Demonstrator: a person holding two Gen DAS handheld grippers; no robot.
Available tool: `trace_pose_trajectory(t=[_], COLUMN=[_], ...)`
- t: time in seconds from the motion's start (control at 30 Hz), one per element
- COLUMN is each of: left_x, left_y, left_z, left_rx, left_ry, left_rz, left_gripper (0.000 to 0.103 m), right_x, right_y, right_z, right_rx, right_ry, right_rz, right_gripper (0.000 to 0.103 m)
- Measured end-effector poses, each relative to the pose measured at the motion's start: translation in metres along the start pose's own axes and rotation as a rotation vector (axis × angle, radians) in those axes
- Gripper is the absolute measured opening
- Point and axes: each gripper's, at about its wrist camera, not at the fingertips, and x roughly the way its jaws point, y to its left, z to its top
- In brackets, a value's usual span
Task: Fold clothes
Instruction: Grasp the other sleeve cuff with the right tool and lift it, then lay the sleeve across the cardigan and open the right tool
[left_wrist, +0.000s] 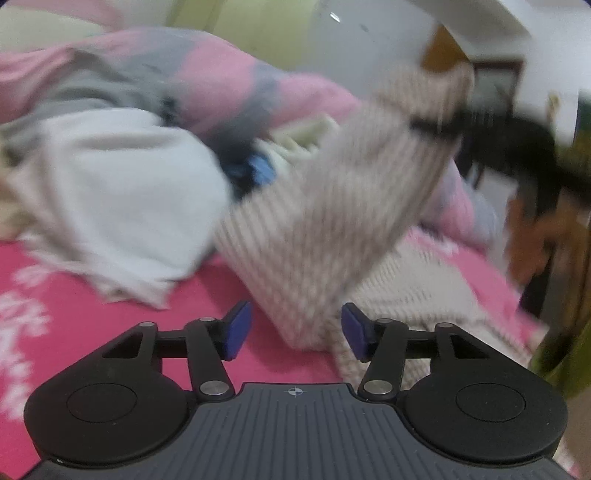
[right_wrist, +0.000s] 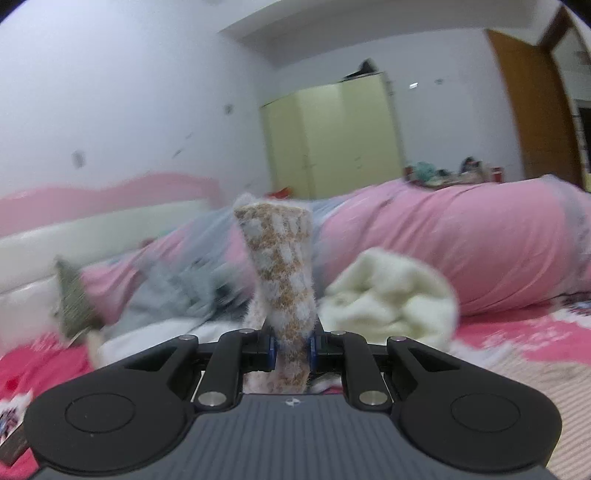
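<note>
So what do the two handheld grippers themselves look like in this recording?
Both match: the left gripper and right gripper have black linkage arms with silver pivot pins, blue pads, round black discs either side, and a grey ribbed body bearing a small crosshair mark. No cables or sleeves show.

You see the fuzzy beige-and-white striped knit garment (left_wrist: 332, 206) hanging stretched up to the right, its lower part lying on the pink bedsheet (left_wrist: 74, 325). One fuzzy end (right_wrist: 280, 273) stands upright, pinched between blue pads.
</note>
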Motion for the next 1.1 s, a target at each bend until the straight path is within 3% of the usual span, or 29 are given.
trace_pose_trajectory(t=[0.1, 0.3, 0.43, 0.6, 0.7, 0.77, 0.97, 1.03, 1.1], left_x=[0.042, 0.1, 0.115, 0.116, 0.114, 0.115, 0.123, 0.126, 0.124], left_y=[-0.028, -0.063, -0.074, -0.075, -0.075, -0.077, -0.085, -0.083, -0.08], left_z=[-0.001, -0.011, -0.028, -0.042, -0.039, -0.037, -0.036, -0.04, -0.041], left_rx=[0.09, 0.196, 0.237, 0.245, 0.236, 0.256, 0.33, 0.315, 0.299], left_ry=[0.051, 0.088, 0.105, 0.138, 0.14, 0.132, 0.124, 0.141, 0.142], left_rz=[0.019, 0.154, 0.167, 0.154, 0.153, 0.157, 0.183, 0.187, 0.186], left_gripper=[0.056, 0.057, 0.057, 0.057, 0.057, 0.057, 0.057, 0.057, 0.057], right_x=[-0.007, -0.026, -0.033, -0.027, -0.028, -0.037, -0.05, -0.044, -0.031], right_y=[-0.039, -0.121, -0.186, -0.261, -0.288, -0.294, -0.285, -0.296, -0.315], right_z=[0.018, 0.03, -0.006, -0.078, -0.109, -0.109, -0.073, -0.086, -0.117], right_rx=[0.01, 0.045, 0.124, 0.313, 0.447, 0.482, 0.387, 0.387, 0.439], right_ry=[-0.051, -0.107, -0.07, 0.092, 0.143, 0.12, -0.017, 0.039, 0.194], right_rz=[-0.054, -0.171, -0.272, -0.35, -0.354, -0.323, -0.232, -0.275, -0.342], right_gripper=[0.016, 0.016, 0.016, 0.016, 0.016, 0.016, 0.016, 0.018, 0.021])
